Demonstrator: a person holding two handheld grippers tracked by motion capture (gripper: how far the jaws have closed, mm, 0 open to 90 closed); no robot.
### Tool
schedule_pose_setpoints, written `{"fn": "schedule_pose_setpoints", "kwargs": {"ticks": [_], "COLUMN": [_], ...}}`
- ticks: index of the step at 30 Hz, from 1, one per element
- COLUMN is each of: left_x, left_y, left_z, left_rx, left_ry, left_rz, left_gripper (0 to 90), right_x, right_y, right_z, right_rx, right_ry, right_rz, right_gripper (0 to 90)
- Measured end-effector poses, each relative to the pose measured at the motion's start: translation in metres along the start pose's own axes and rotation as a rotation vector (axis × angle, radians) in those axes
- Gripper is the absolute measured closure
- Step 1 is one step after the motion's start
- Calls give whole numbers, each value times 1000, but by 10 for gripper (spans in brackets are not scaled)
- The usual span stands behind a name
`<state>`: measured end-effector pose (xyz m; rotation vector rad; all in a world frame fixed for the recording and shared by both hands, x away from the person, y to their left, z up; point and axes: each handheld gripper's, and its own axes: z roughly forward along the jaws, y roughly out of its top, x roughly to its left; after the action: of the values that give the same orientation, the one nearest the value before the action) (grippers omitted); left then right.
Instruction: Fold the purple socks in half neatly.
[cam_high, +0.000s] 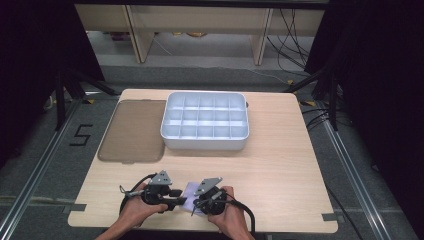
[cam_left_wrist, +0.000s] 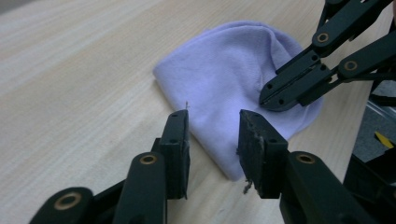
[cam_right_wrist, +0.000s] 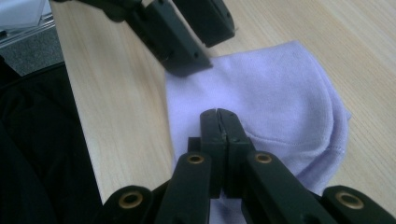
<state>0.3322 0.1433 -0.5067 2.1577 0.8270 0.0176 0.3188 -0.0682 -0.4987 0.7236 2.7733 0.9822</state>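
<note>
- Near the front edge of the wooden table (cam_high: 280, 165): a small lilac cloth (cam_left_wrist: 224, 79), folded and lying flat between the two hands.
- Left gripper (cam_left_wrist: 212, 128): jaws parted to a moderate gap, poised over the cloth's near edge, pressing on nothing.
- Right gripper (cam_right_wrist: 218, 116): jaws closed tight together, tips resting on the cloth; whether any fabric is pinched cannot be told.
- Farther back: a white compartment tray (cam_high: 205, 142).
- Left of the tray, just beside it: a brown translucent lid (cam_high: 132, 132), lying flat.
</note>
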Motion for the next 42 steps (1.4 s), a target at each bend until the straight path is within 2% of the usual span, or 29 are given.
{"fn": "schedule_pose_setpoints", "kwargs": {"ticks": [4, 5, 8, 10, 11, 12, 13, 14, 16, 17, 18, 20, 22, 23, 24, 25, 26, 27, 28, 29, 30, 32, 33, 34, 38, 39, 41, 42], "left_x": [2, 3, 1, 2, 2, 2, 2, 1, -1, -1, -1, -4, -6, -8, -9, -10, -9, -10, -11, -10, -11, -14, -14, -13, -13, -14, -14, -13], "left_y": [-1, -2, -2, -2, -3, -3, -2, -1, 0, 1, 1, 3, 3, 5, 5, 5, 6, 6, 6, 7, 7, 7, 7, 8, 8, 7, 8, 8], "left_z": [4, 6, 7, 8, 7, 7, 6, 5, 3, 2, 2, -2, -2, -4, -5, -4, -4, -3, -3, -3, -3, -2, -2, -2, -3, -3, -2, -3], "left_rx": [20, 17, 13, 6, -3, -19, -22, -21, -32, -32, -32, -42, -47, -48, -41, -47, -42, -44, -40, -35, -40, -36, -32, -32, -32, -39, -47, -28], "left_ry": [-6, -13, -12, -19, -17, -7, -11, -13, -7, -1, -1, 15, 16, 17, 25, 20, 21, 16, 18, 19, 16, 17, 18, 22, 32, 28, 25, 30], "left_rz": [-14, -28, -17, -8, -18, -9, 10, 24, 17, 46, 46, 78, 73, 96, 114, 103, 122, 119, 116, 126, 135, 135, 143, 157, 147, 140, 154, 172], "left_gripper": [613, 636, 681, 725, 758, 804, 825, 833, 842, 843, 844, 846, 845, 845, 845, 844, 845, 845, 846, 846, 847, 849, 849, 849, 848, 848, 848, 848], "right_x": [0, 0, 0, 1, 1, 1, 0, 0, 2, 4, 6, 8, 8, 6, 6, 2, -3, -7, -11, -18, -23, -30, -29, -29, -32, -34, -35, -35], "right_y": [0, 0, 0, 0, 0, -1, 0, 0, 1, 2, 2, 3, 4, 4, 4, 5, 6, 8, 10, 12, 12, 10, 10, 11, 13, 12, 7, 6], "right_z": [0, 0, 0, -2, -2, -1, -2, -2, -3, -2, 1, 4, 4, 4, 2, 0, -2, -6, -9, -8, -6, 4, 6, 6, -6, -9, -6, -2], "right_rx": [4, 1, -4, 16, 11, 0, -10, -13, -29, -25, -12, -13, -2, -18, -12, -40, -72, -79, -74, -65, -47, -20, -27, -27, -59, -48, -34, -24], "right_ry": [1, 0, 0, -1, 3, 4, 1, 5, 12, 23, 23, 32, 29, 31, 26, 8, -10, -40, -62, -90, -108, -111, -93, -97, -125, -127, -119, -106], "right_rz": [2, 0, 0, 18, 12, 11, -19, -18, -25, -24, -41, -47, -43, -43, -24, -30, -50, -25, -4, -28, -25, -17, 6, -5, -13, -13, 7, 13], "right_gripper": [900, 900, 899, 897, 895, 893, 893, 892, 893, 893, 893, 895, 894, 893, 893, 893, 893, 893, 894, 893, 894, 900, 899, 899, 898, 898, 898, 899]}}
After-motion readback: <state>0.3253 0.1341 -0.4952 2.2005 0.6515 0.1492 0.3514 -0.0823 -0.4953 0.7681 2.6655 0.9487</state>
